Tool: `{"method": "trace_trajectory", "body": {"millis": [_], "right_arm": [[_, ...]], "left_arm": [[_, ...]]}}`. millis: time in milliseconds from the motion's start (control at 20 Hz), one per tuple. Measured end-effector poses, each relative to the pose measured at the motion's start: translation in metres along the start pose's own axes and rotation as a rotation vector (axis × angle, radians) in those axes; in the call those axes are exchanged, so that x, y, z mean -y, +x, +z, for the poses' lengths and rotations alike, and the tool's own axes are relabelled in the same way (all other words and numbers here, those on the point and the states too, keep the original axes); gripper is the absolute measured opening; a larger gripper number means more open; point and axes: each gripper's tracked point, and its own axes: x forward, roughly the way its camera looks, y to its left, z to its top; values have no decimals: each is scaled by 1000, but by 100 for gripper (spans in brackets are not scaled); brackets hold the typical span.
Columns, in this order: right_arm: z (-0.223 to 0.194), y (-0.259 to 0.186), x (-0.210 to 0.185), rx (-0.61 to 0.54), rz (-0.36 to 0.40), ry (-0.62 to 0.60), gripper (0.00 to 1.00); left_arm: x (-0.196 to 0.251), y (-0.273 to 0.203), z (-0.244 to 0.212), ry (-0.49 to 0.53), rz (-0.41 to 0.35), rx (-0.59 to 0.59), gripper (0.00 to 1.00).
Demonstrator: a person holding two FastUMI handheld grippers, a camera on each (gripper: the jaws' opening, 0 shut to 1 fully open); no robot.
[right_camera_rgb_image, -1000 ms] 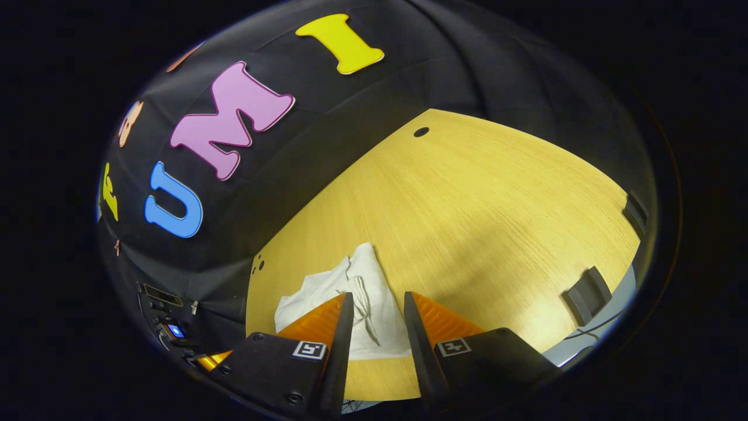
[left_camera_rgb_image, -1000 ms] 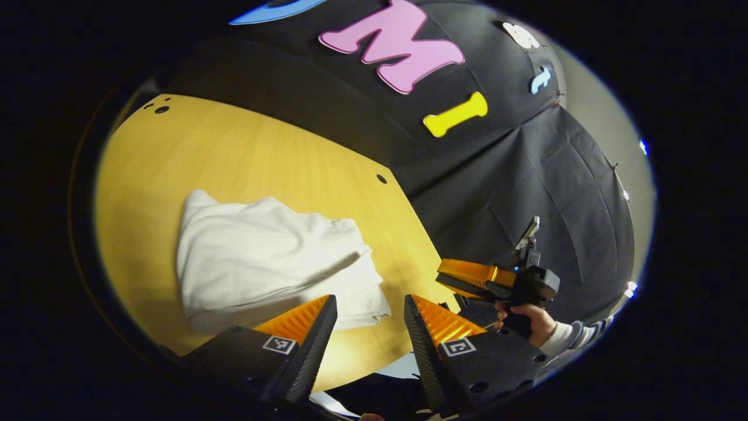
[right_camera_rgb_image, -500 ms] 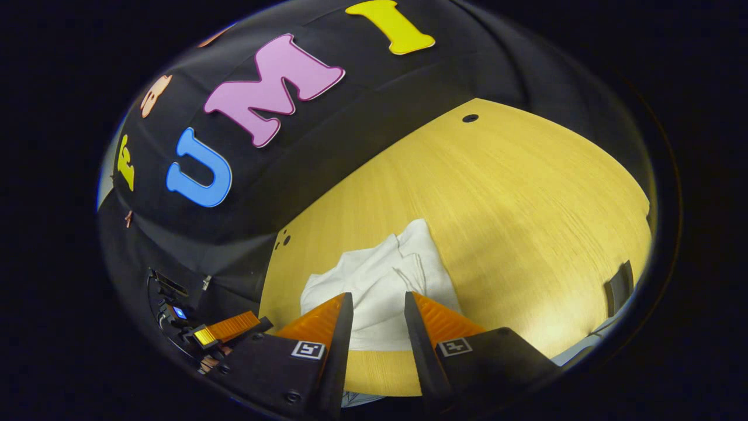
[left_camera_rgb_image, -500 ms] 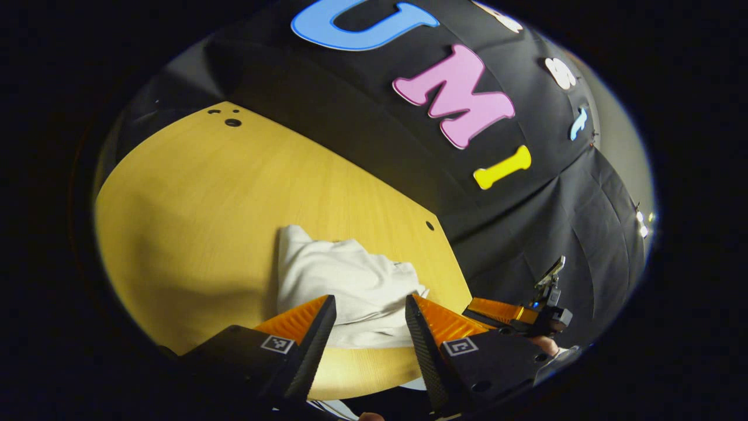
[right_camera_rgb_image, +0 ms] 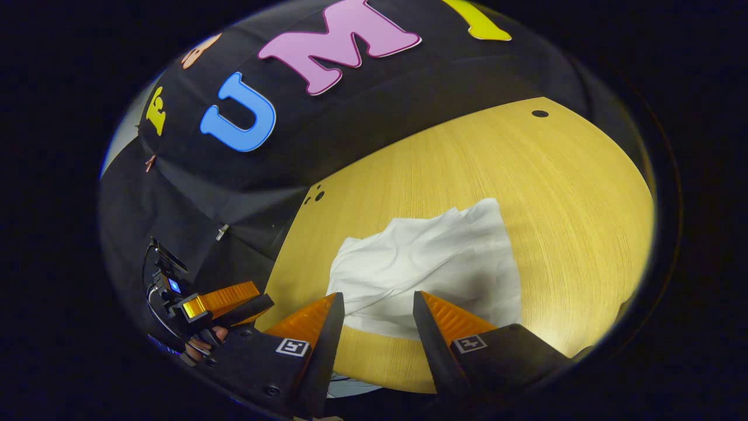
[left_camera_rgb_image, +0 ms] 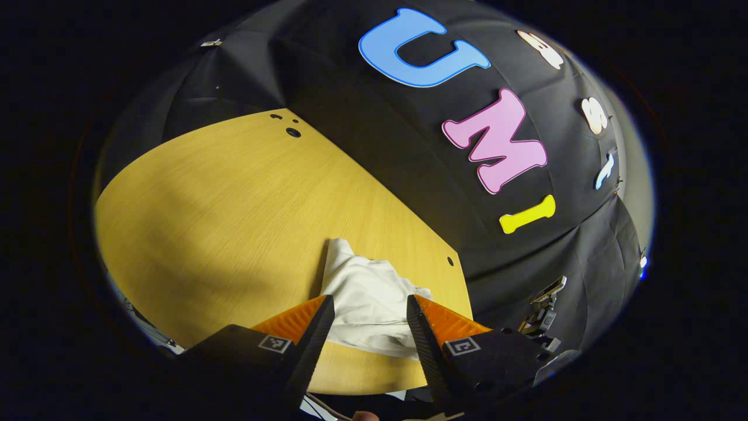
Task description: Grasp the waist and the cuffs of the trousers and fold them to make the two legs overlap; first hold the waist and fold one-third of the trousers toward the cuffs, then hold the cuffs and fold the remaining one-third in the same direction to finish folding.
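We saw the wooden table [left_camera_rgb_image: 204, 210] spread wide under both cameras, its pale grain running up to the black cloth wall [left_camera_rgb_image: 374, 146] of the booth, with small round holes [left_camera_rgb_image: 292, 132] near its far corners. On it lay the white trousers [right_camera_rgb_image: 432, 263], already folded into a compact, somewhat rumpled bundle with layered edges along the near side, resting flat close to the table's near edge. In the left gripper view the trousers [left_camera_rgb_image: 368, 304] sat just beyond the fingers, toward the right end of the tabletop, near one of the holes at the edge. Our left gripper [left_camera_rgb_image: 365, 318] hung above the near edge of the table with its two fingers spread apart, nothing between them and no cloth touching either one. Our right gripper [right_camera_rgb_image: 374, 316] stood the same way in the right gripper view, fingers parted and bare, with the folded bundle lying just ahead of the tips and clear of them. At the lower left of the right gripper view we also saw the left gripper [right_camera_rgb_image: 225, 301] farther off, off the table's left side, and below it part of the hand [right_camera_rgb_image: 204, 348] that held it. At the right edge of the left gripper view a small black mount [left_camera_rgb_image: 546, 310] showed against the cloth wall.
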Motion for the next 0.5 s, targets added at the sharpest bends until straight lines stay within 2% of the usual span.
{"method": "trace_trajectory", "body": {"millis": [200,500], "right_arm": [[-10,6,-4,-81,16,-12,74],[-2,-14,10,-32,-2,-31,74]], "left_arm": [[5,-9,-17,5,29,4,81],[7,-7,-37,5,23,-21,81]]}}
